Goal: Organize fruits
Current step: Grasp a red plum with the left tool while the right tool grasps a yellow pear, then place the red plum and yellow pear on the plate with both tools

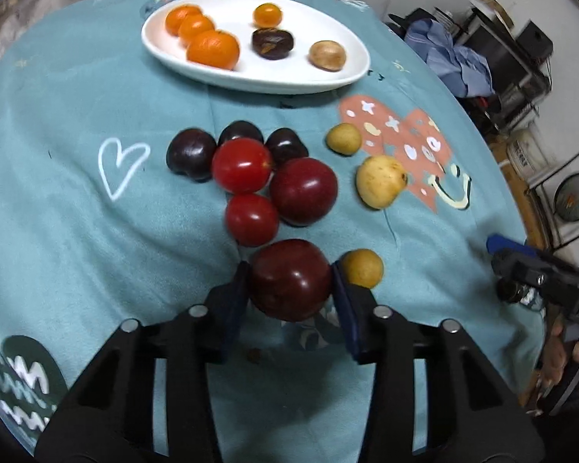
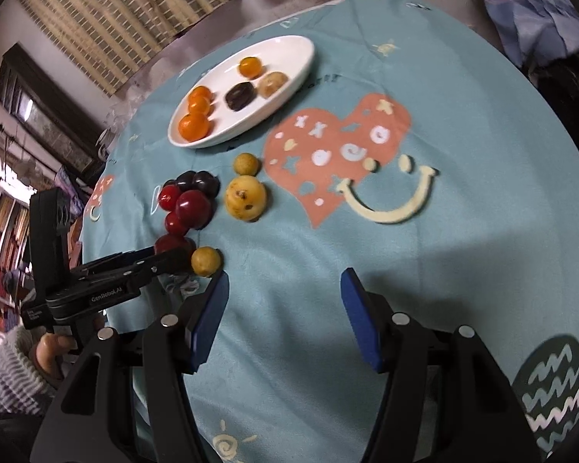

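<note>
My left gripper (image 1: 289,270) is shut on a dark red plum (image 1: 289,283), with both blue pads pressed against its sides just above the teal tablecloth (image 1: 77,231). A small yellow fruit (image 1: 362,268) lies right beside the right finger. Beyond it sits a cluster of red tomatoes (image 1: 242,166), another red plum (image 1: 303,191) and dark plums (image 1: 191,152). A white oval plate (image 1: 328,79) at the far side holds mandarins (image 1: 213,49), a dark fruit and a tan one. In the right wrist view my right gripper (image 2: 285,276) stands open over bare cloth with nothing between its fingers.
A larger yellow pear-like fruit (image 1: 380,181) and a small yellow one (image 1: 343,138) lie right of the cluster. The round table's edge curves at the right, with a blue cloth heap (image 1: 451,54) and black racks beyond. A person's hand (image 2: 54,347) holds the left gripper's handle.
</note>
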Demonstrator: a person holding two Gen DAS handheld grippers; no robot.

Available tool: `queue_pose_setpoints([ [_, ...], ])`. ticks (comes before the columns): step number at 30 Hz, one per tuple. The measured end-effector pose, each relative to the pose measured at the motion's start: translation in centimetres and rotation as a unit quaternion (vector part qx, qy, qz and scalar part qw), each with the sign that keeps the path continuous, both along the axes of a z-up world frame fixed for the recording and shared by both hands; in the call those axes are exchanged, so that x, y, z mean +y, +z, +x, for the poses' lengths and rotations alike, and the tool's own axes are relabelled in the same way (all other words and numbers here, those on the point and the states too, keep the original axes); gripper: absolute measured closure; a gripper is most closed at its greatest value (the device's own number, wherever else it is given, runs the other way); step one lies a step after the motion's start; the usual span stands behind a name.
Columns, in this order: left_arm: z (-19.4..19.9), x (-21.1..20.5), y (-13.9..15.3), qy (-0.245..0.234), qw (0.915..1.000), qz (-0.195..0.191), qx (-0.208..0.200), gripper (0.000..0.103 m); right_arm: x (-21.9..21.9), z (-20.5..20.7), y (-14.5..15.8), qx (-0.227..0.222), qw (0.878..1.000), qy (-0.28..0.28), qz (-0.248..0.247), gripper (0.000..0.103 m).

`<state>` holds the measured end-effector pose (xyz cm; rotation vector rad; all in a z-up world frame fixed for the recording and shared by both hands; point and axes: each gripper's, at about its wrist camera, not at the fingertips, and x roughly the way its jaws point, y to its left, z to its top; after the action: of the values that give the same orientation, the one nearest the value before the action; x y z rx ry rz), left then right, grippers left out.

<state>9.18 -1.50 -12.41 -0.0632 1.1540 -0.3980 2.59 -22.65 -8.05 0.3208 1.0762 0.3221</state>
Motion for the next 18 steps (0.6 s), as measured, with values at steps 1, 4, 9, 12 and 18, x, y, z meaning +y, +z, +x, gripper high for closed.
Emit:
queue_pose_setpoints([
  [1,-0.3,-0.2,0.1,-0.005,0.9999,0.01,-0.004,0.061,0.4,0.3,0.1,-0.004,1.0,0.008,-0.004,0.043],
  [4,-0.9,0.7,0.2,0.005,1.0,0.006,0.003,0.061,2.2,1.9,-0.1,-0.011,0.999,0.042,-0.021,0.043],
  [9,-2.1,1.9,0.6,0.02,0.9991,0.037,-0.01,0.061,4.7,5.9,-1.6,-0.004,0.997,0.069,-0.038,0.043],
  [12,-2.3,2.5,0.4,0.03,0.9986,0.043,-0.011,0.06,5.6,7.5,-2.2,-0.005,0.996,0.079,-0.044,0.043],
  [18,-2.5,2.0,-0.2,0.02,0.9987,0.045,-0.013,0.06,6.4,8.7,-3.2,-0.006,0.992,0.111,-0.055,0.067],
])
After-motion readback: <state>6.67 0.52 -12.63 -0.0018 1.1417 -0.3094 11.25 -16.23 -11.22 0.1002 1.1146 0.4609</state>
